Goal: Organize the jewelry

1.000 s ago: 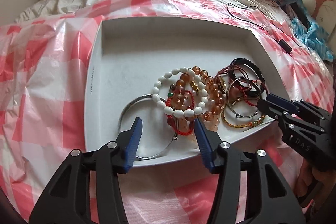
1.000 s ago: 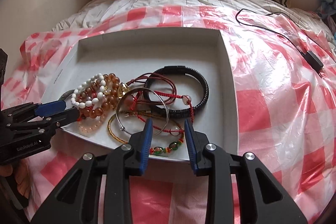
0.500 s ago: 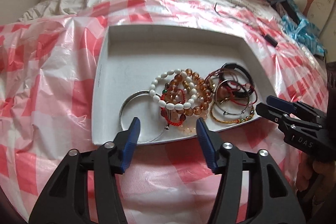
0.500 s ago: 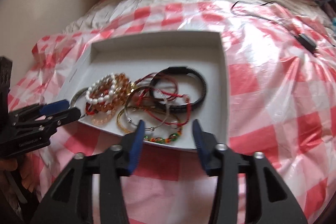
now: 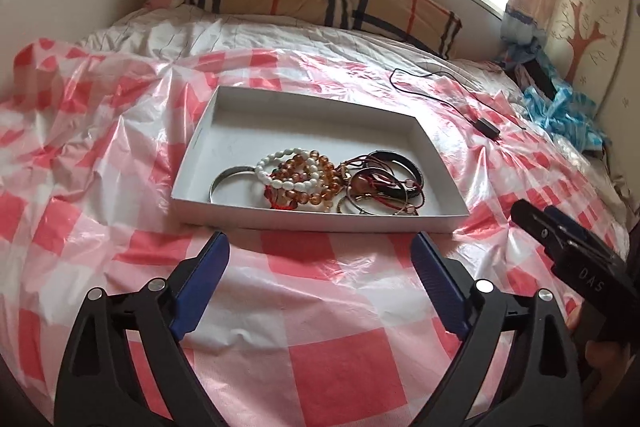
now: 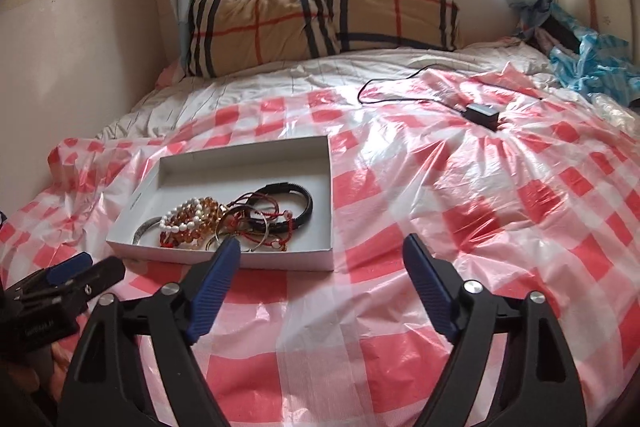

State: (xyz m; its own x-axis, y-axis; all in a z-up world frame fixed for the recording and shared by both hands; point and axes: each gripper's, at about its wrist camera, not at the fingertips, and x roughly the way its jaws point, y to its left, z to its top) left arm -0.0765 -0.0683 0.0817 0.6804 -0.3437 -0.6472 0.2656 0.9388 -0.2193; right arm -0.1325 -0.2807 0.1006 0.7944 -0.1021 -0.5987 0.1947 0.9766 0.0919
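Both grippers, left (image 5: 320, 247) and right (image 6: 322, 251), have just been opening; their fingers now stand wide apart with nothing between them. The bracelets (image 5: 320, 181) lie heaped in the white tray (image 5: 192, 163) on the bed's checked sheet (image 5: 320, 307).

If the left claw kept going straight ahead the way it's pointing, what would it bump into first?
Probably the near wall of the white tray, just ahead of the open left claw; only checked plastic sheet lies between. Depth is hard to judge.
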